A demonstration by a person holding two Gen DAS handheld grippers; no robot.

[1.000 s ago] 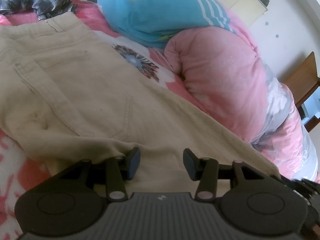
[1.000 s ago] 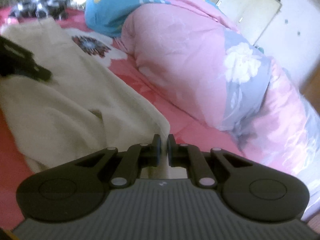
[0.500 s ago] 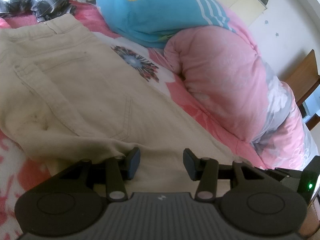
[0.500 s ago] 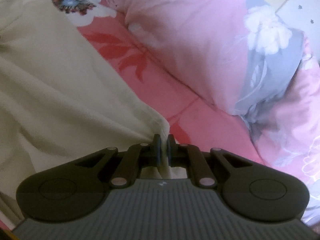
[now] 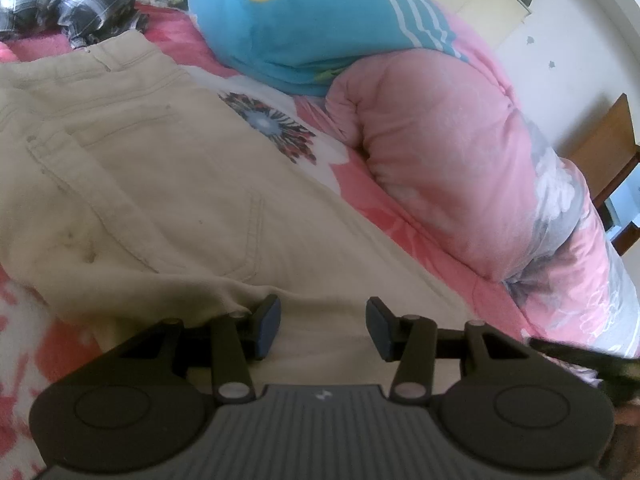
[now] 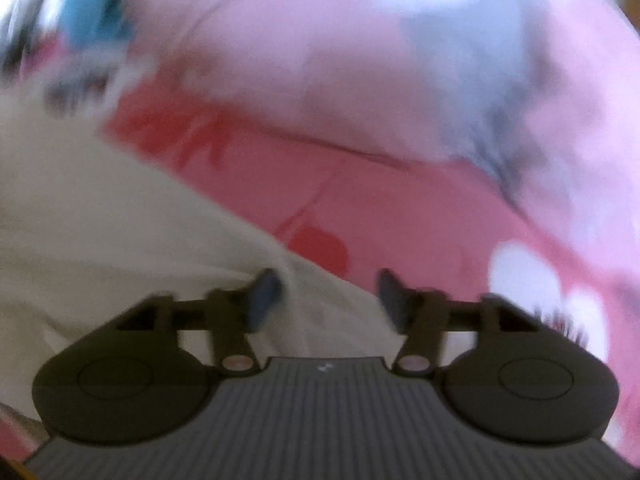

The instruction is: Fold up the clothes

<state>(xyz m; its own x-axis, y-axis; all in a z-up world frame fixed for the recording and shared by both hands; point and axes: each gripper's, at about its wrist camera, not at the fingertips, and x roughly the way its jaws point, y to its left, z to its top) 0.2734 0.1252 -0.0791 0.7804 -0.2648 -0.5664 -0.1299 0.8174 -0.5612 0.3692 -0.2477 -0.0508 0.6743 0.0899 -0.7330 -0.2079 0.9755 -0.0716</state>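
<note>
moved: right gripper (image 6: 328, 294) has just been opening; earlier its pads pinched the trousers' corner, now they stand apart with that corner lying loose between them, and its view has swung and blurred. it shows as a dark edge low at the right of the left view, where it was not a second ago.
left gripper (image 5: 323, 326): unchanged, jaws partly apart, released; cloth lies under and between the pads (image 5: 267, 328), and i cannot tell whether the left pad touches the ridge of cloth beside it.
trousers (image 5: 160, 184): beige, spread flat on the bed, waistband toward the far left, back pocket seams showing, some dark marks on the cloth; in the right view (image 6: 120, 248) a pale corner reaches to the fingers.
bedsheet (image 5: 384, 216): pink-red with a dark-petalled flower print beside the trousers' far edge.
quilt (image 5: 452, 160): pink with grey and white flowers, rolled along the far side, apart from the trousers.
pillow (image 5: 320, 28): blue with white stripes and a yellow dot, resting on the quilt's end.
shirt (image 5: 68, 0): black and white check, crumpled past the waistband.
chair (image 5: 608, 152): brown wood, at the far right by the wall.
</note>
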